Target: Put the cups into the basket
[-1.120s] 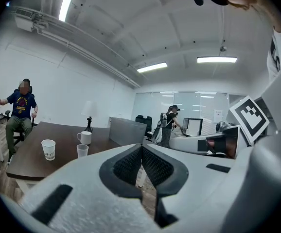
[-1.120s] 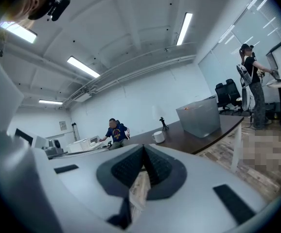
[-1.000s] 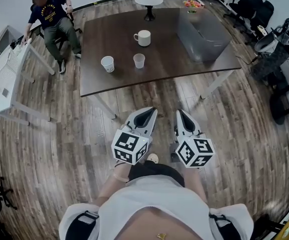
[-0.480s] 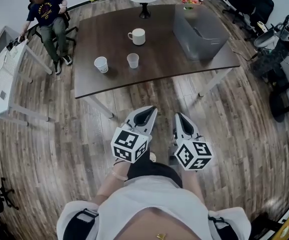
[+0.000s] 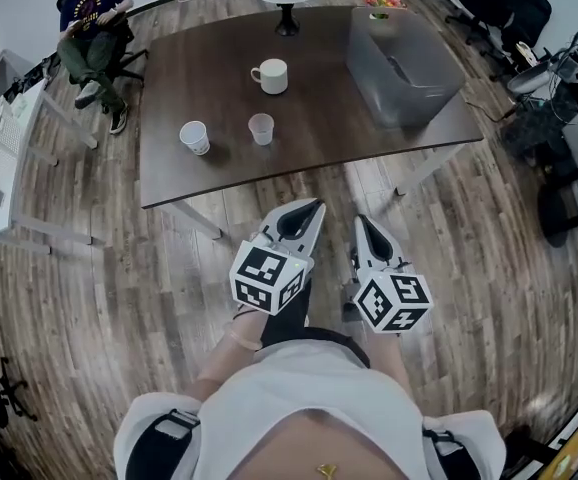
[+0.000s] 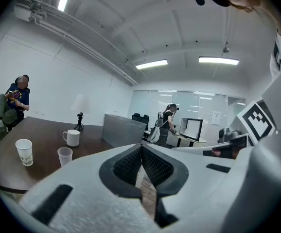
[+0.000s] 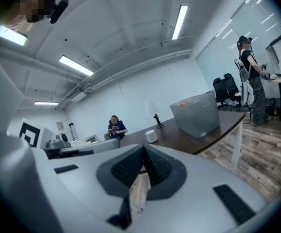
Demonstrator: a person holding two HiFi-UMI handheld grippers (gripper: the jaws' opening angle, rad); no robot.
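Left tongs and right tongs are both pinched shut, empty, well short of the table. Upright ahead and leftward, nearer the left one: paper cup, clear plastic cup, white glazed mug. The frosted grey basket sits at the table's right end.

The person wears a white top with black straps at both shoulders, over dark trousers. A small gold piece low on the chest may be a pendant; it is too small to tell. The left gripper and right gripper have pale grey shells that taper to a point. They are lined with black ribbed pads and cut with black slots. Each carries a white cube printed with black square markers.
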